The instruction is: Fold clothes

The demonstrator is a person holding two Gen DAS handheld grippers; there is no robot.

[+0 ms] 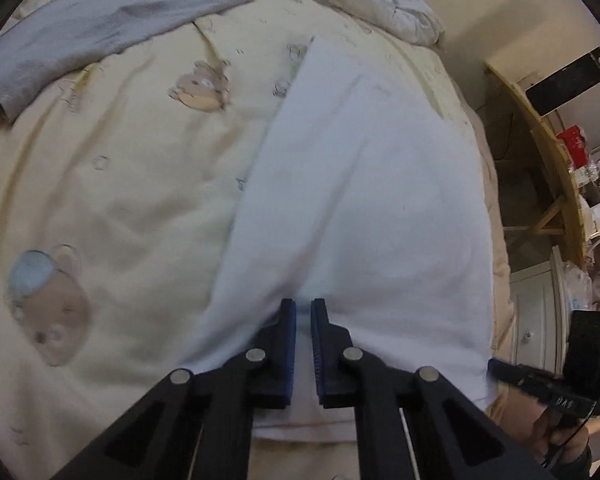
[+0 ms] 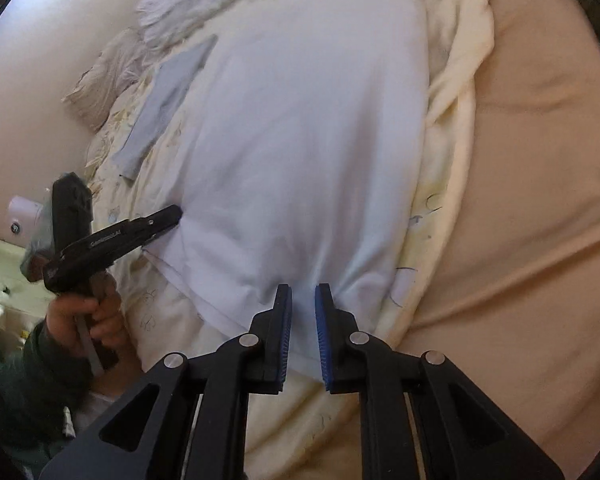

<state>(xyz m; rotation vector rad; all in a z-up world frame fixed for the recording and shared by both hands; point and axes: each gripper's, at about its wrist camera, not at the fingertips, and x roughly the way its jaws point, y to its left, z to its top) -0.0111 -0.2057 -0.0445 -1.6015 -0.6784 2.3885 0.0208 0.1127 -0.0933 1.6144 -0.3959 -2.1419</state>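
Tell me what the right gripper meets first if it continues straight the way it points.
Probably the white cotton garment lying on the cream bedcover; its near hem lies between the right gripper fingers.

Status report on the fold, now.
Left gripper and right gripper each nearly shut, pinching the near edge of the white garment. Garment flat on bear-print quilt. Grey garment lies clear.

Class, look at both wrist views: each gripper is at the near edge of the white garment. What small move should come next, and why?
Probably lift both grippers and carry the near edge away over the white garment. The left gripper and right gripper each seem to pinch cloth at that edge, and the garment lies flat on the quilt.
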